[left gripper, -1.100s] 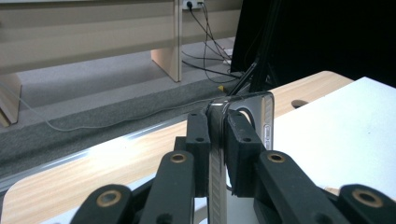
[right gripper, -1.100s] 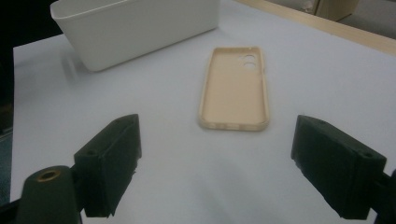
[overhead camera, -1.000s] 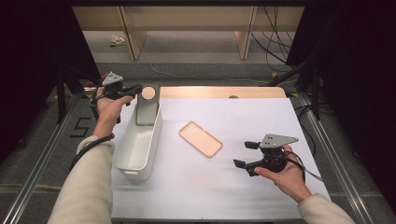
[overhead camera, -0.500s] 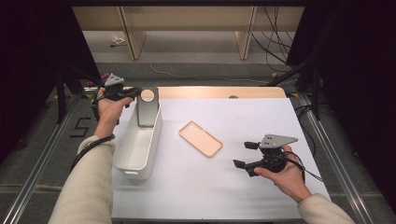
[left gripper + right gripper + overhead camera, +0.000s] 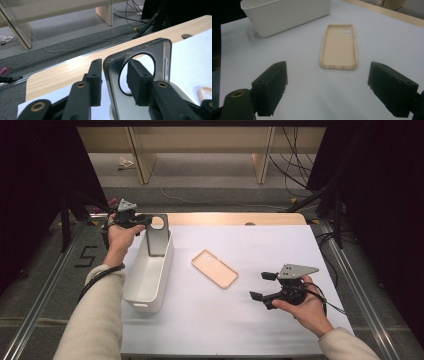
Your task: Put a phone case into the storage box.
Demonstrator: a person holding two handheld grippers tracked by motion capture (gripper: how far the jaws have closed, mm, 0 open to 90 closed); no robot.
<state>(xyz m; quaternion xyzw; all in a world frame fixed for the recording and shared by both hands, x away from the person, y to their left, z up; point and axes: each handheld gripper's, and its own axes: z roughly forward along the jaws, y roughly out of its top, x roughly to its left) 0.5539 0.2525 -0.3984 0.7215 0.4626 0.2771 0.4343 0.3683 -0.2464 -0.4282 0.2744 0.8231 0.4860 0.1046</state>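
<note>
While parting, left gripper (image 5: pixel 148 220) straddles grey phone case (image 5: pixel 157 236) upright in white bin (image 5: pixel 145 282), pads off it. Right gripper (image 5: pixel 260 285), spread wide, near beige phone case (image 5: pixel 214 268).

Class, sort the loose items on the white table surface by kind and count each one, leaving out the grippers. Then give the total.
Phone cases: 2, a grey case standing in the bin and a beige case lying flat.
White bins: 1
Total: 3
</note>
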